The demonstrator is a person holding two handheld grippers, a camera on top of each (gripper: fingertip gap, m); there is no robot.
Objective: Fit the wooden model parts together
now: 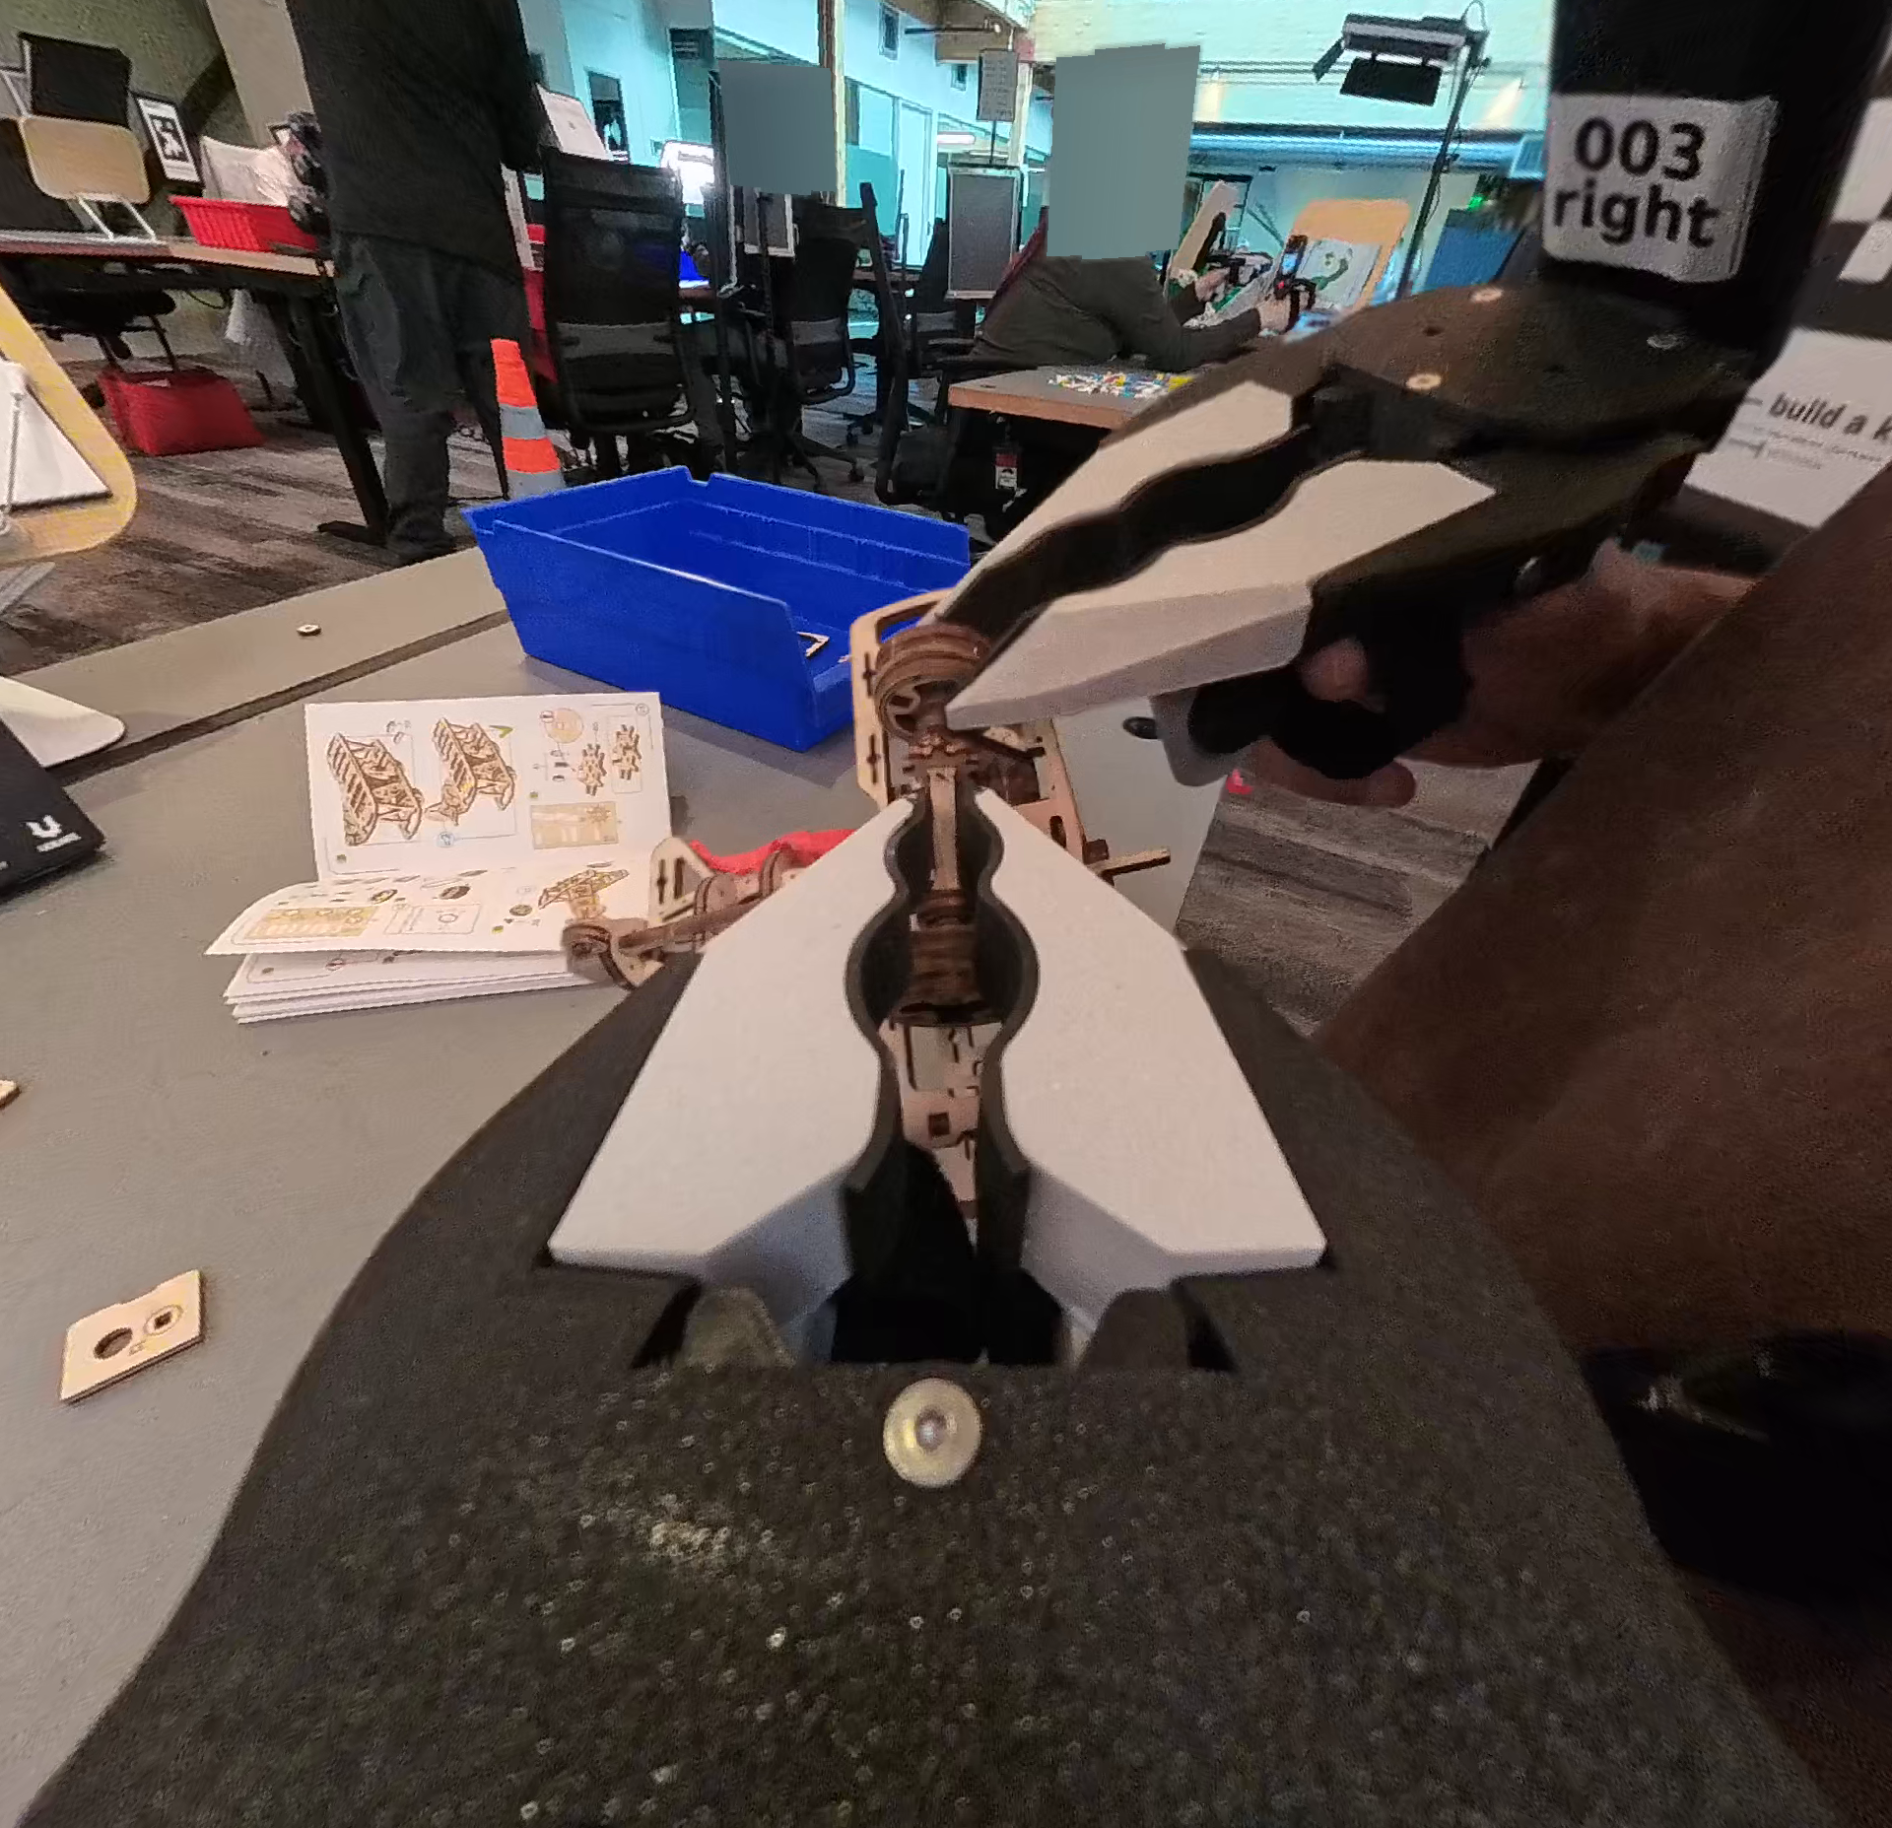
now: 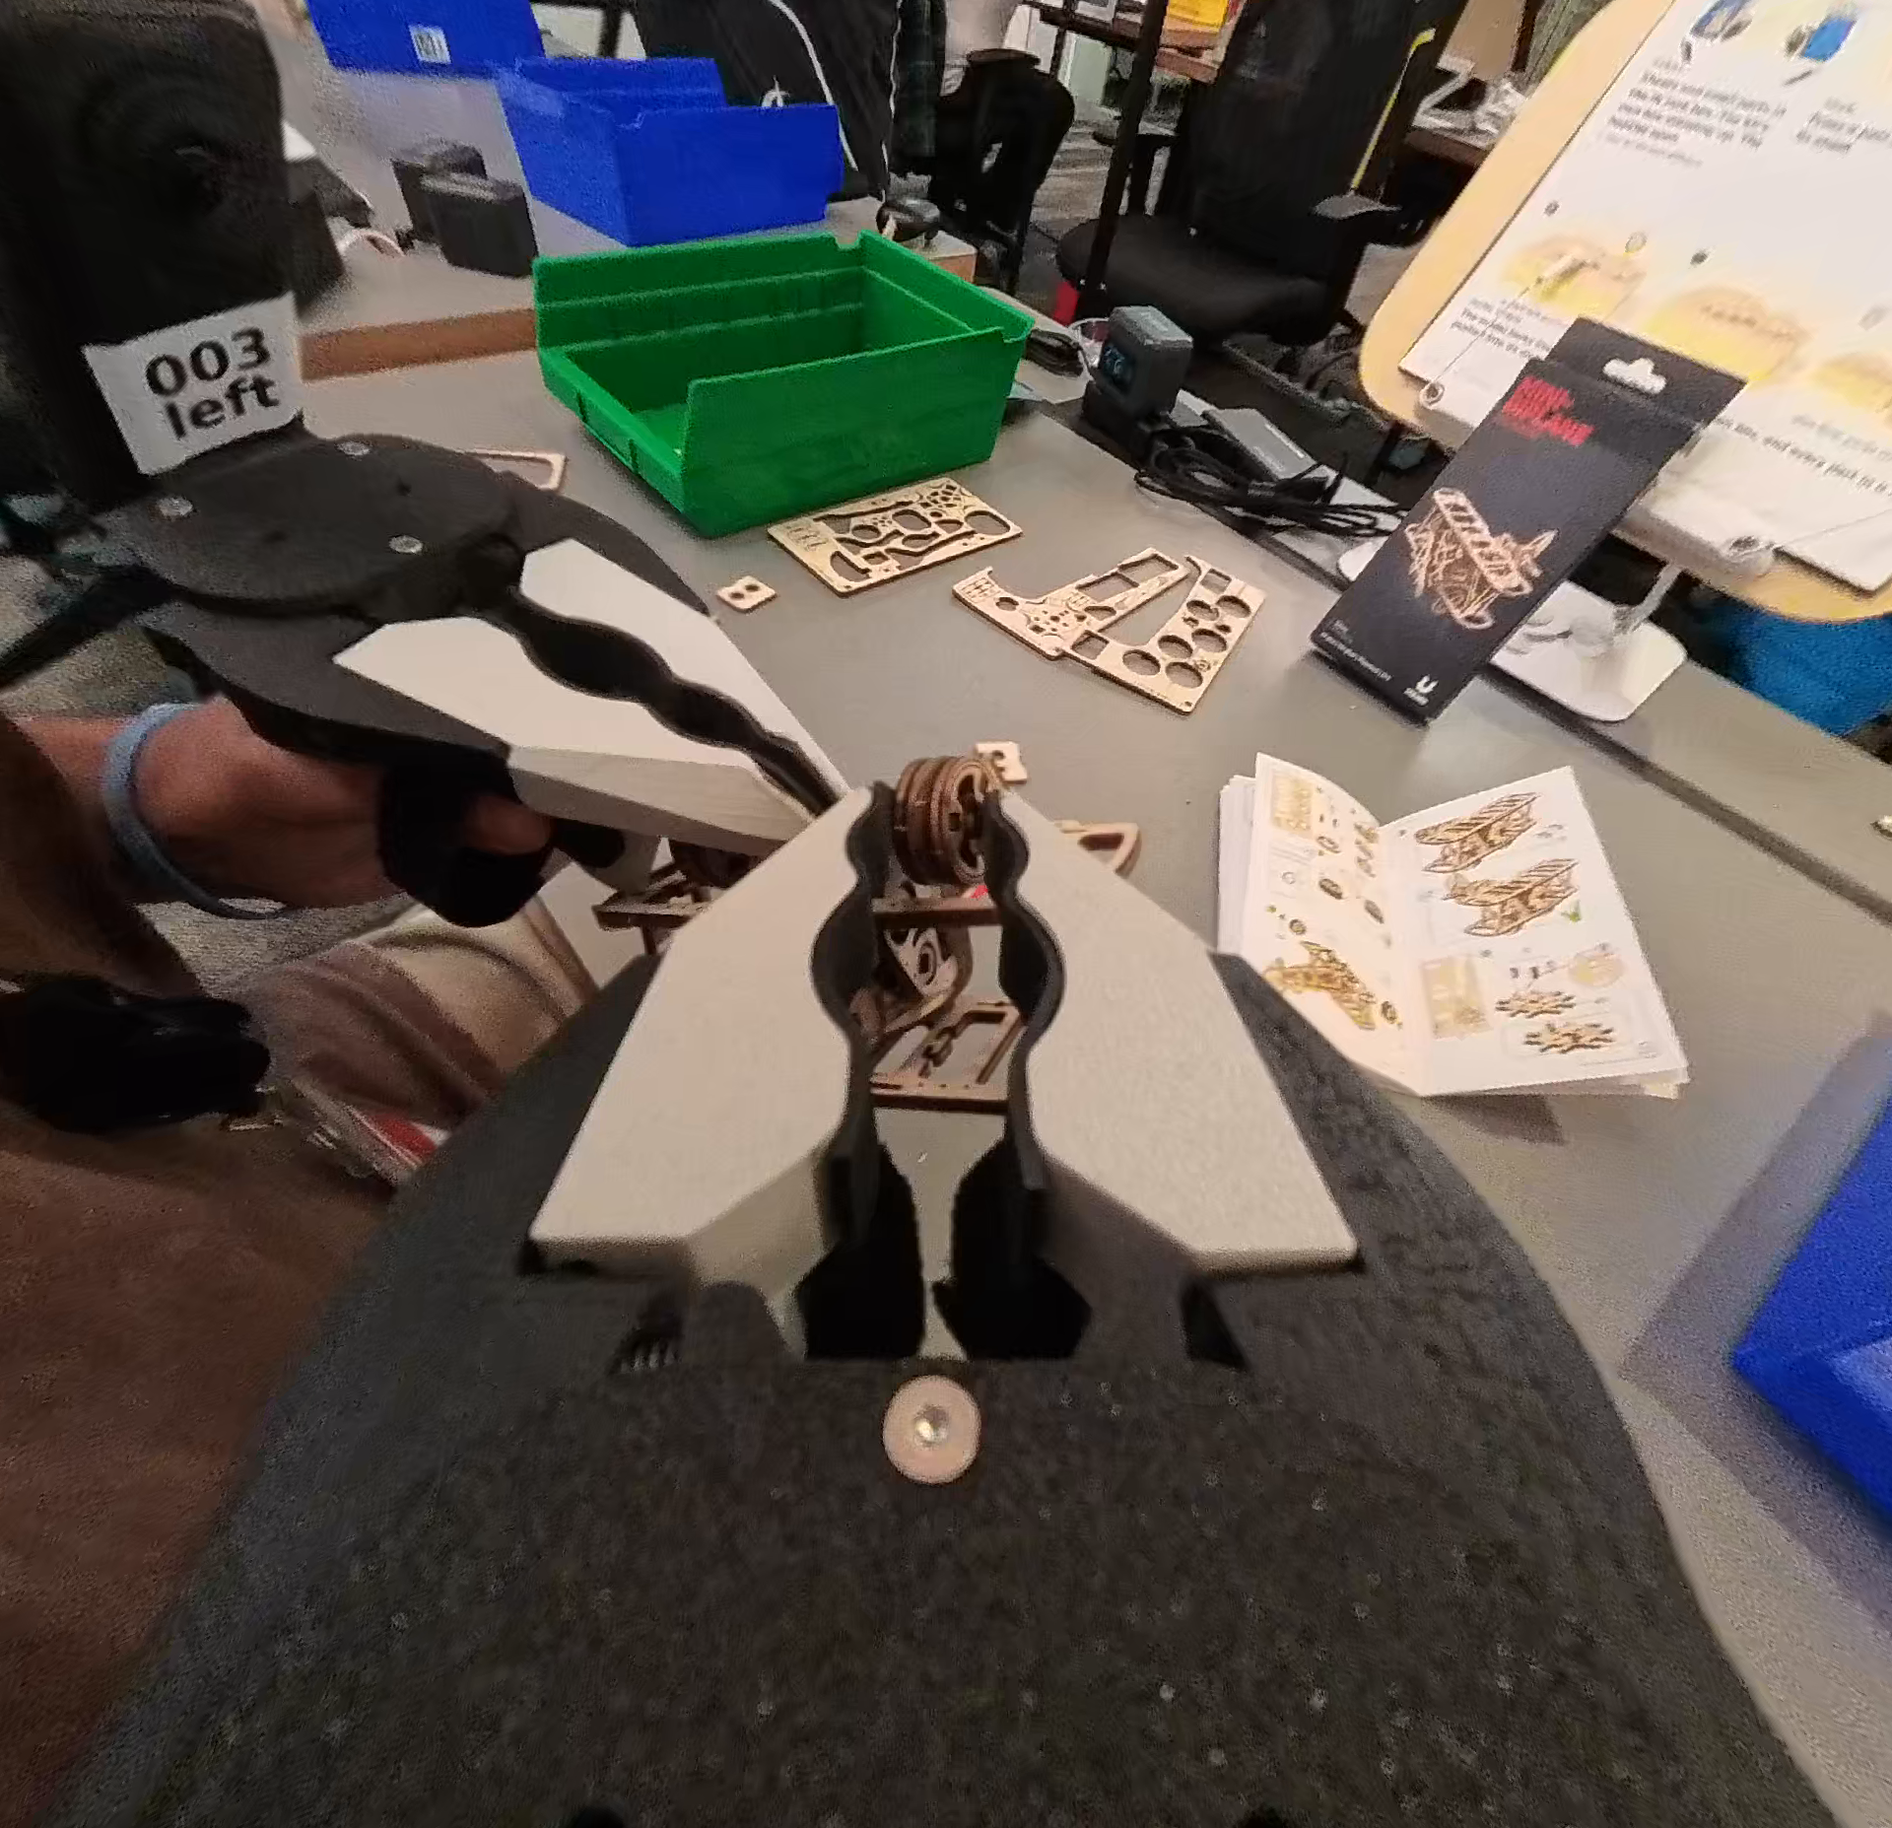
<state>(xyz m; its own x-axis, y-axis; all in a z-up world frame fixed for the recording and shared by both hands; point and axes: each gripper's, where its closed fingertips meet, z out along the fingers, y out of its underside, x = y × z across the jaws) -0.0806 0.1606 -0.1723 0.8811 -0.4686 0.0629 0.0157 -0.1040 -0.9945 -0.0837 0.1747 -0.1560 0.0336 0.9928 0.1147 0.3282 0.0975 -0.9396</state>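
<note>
My left gripper (image 1: 942, 806) is shut on a wooden model frame (image 1: 934, 970), which runs upright between its grey fingers. My right gripper (image 1: 937, 665) comes in from the upper right and is shut on a round wooden wheel (image 1: 914, 675) at the top of that frame. In the right wrist view the wheel (image 2: 937, 832) sits between my right gripper's (image 2: 937, 796) tips, with the frame (image 2: 937, 1047) below it. The left gripper (image 2: 824, 806) reaches in from the left, touching the frame. Both are held above the grey table.
A blue bin (image 1: 717, 591) and an open instruction booklet (image 1: 481, 816) lie ahead of the left gripper, with another wooden sub-assembly (image 1: 655, 919) beside the booklet. A green bin (image 2: 778, 376), punched wooden sheets (image 2: 1106, 612), a dark package card (image 2: 1515, 520) and the booklet (image 2: 1433, 939) lie beyond the right gripper. Both grippers' tips are close together, under 4 cm apart.
</note>
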